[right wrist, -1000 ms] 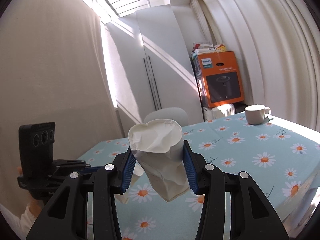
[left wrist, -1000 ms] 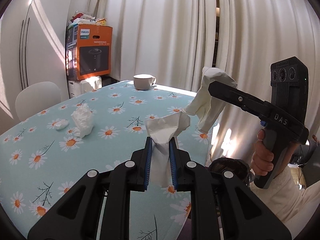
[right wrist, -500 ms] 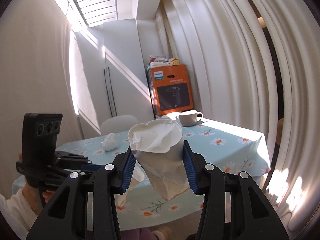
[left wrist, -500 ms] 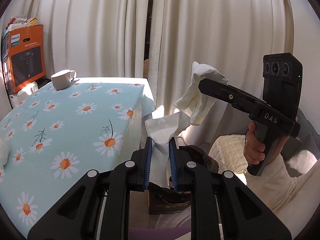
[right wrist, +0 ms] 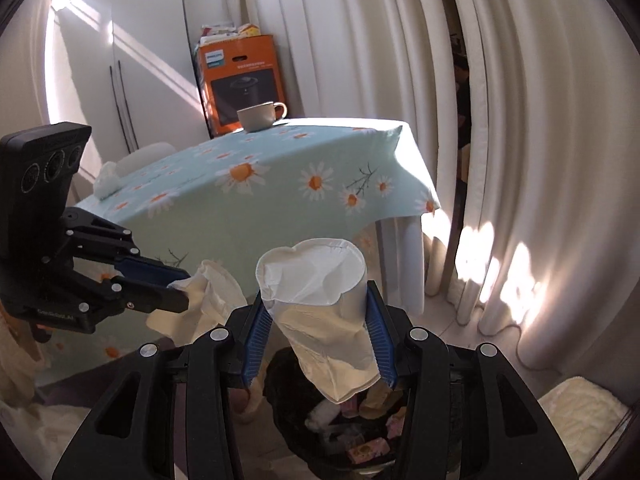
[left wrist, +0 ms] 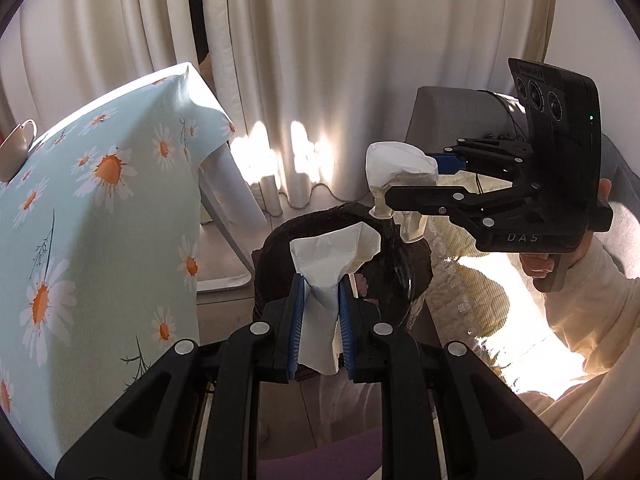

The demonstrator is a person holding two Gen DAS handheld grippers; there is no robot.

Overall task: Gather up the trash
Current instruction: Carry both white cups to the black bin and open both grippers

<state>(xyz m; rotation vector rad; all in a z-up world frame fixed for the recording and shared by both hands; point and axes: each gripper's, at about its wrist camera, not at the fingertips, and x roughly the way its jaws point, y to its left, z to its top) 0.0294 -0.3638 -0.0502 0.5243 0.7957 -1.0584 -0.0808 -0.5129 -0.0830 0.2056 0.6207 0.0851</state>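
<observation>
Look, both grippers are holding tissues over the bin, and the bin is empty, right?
Not quite. Both the left gripper and right gripper do hold tissues over the bin, but it isn't empty: the right wrist view shows trash already lying inside it.

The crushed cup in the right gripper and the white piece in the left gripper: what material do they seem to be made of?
The crushed cup looks like thin matte white paper: it keeps sharp creases and a flattened rim where the right gripper squeezes it. The white piece in the left gripper looks like soft tissue or napkin paper: matte, with limp folds and fine wrinkles. Whether the cup has a coating cannot be told.
</observation>
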